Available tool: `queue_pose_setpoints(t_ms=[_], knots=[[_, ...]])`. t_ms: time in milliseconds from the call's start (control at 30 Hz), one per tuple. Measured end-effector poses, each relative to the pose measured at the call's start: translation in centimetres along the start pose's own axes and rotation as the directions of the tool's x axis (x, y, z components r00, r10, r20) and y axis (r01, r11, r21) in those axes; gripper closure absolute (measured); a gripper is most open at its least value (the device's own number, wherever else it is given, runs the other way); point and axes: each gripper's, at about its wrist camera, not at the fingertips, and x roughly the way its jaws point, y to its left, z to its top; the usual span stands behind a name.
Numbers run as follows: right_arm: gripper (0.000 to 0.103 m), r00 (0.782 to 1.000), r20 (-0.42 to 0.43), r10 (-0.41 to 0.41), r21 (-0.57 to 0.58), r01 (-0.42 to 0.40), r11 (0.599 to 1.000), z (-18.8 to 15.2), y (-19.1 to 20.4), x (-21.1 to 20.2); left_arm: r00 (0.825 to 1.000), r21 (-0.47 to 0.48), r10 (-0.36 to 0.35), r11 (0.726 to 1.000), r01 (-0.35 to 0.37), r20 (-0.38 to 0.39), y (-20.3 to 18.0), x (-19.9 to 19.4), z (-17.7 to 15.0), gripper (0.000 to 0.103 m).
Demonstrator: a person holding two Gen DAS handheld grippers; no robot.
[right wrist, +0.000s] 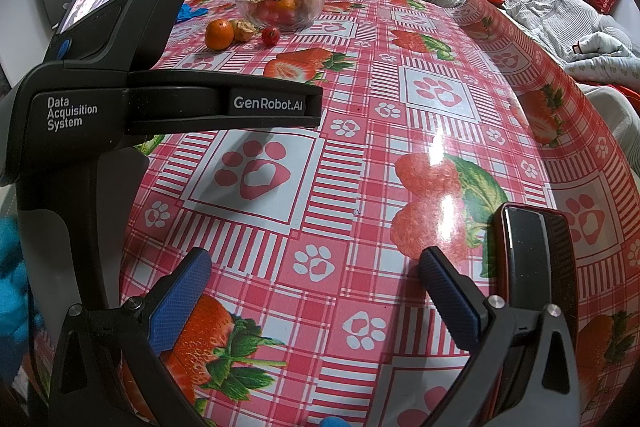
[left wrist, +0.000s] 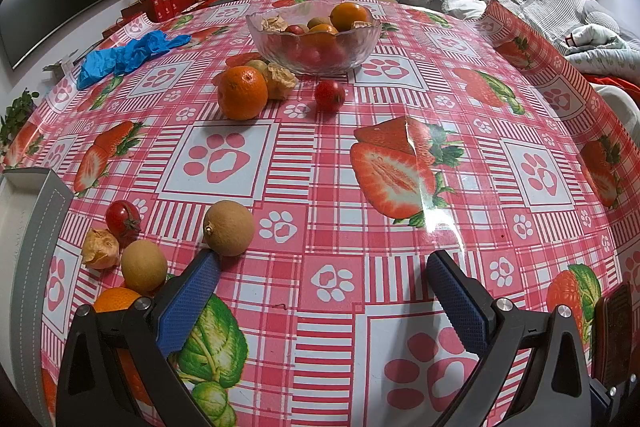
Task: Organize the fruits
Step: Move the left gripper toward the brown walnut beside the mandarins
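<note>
Glossy plastic tablecloth (left wrist: 360,131) – clear ribbed glass bowl (left wrist: 314,45) – matt, rough-skinned brown fruit (left wrist: 229,228), crinkled blue gloves (left wrist: 128,55).

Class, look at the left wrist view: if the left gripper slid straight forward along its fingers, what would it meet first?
Probably nothing close: the left gripper is open over bare tablecloth. Far ahead, the small tomato then the glass bowl lie roughly in line; depth is uncertain.

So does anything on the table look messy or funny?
Yes. Fruit lies loose outside the glass bowl: an orange and a small tomato near it, and a brown fruit by the left tongs. A crumpled blue glove lies there too, and the tablecloth's edge curls up.
</note>
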Motion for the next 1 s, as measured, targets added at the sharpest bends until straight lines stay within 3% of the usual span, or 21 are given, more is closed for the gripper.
queue_pose_setpoints(t_ms=[433,567,667,767,833,1000], knots=[[0.0,1.0,0.0,0.0,0.0,0.0,1.0,0.0,0.0,0.0,1.0,-0.007,0.003,1.0,-0.003,-0.006,0.0,-0.1,-0.1,0.0],[0.0,1.0,0.0,0.0,0.0,0.0,1.0,0.0,0.0,0.0,0.99,0.012,-0.014,1.0,0.016,-0.139,0.2,-0.5,0.0,0.0],[0.0,1.0,0.0,0.0,0.0,0.0,1.0,0.0,0.0,0.0,0.988,0.037,-0.051,0.998,0.057,-0.143,0.8,-0.9,-0.3,0.0],[0.0,1.0,0.0,0.0,0.0,0.0,1.0,0.0,0.0,0.0,0.98,-0.032,-0.097,0.995,0.092,-0.174,2.2,-2.2,-0.7,0.0],[0.0,1.0,0.0,0.0,0.0,0.0,1.0,0.0,0.0,0.0,0.98,-0.073,-0.131,0.99,0.122,-0.149,3.4,-3.8,-1.0,0.0],[0.0,1.0,0.0,0.0,0.0,0.0,1.0,0.0,0.0,0.0,0.999,-0.005,-0.05,0.999,0.05,-0.005,6.3,-9.8,-3.4,0.0]])
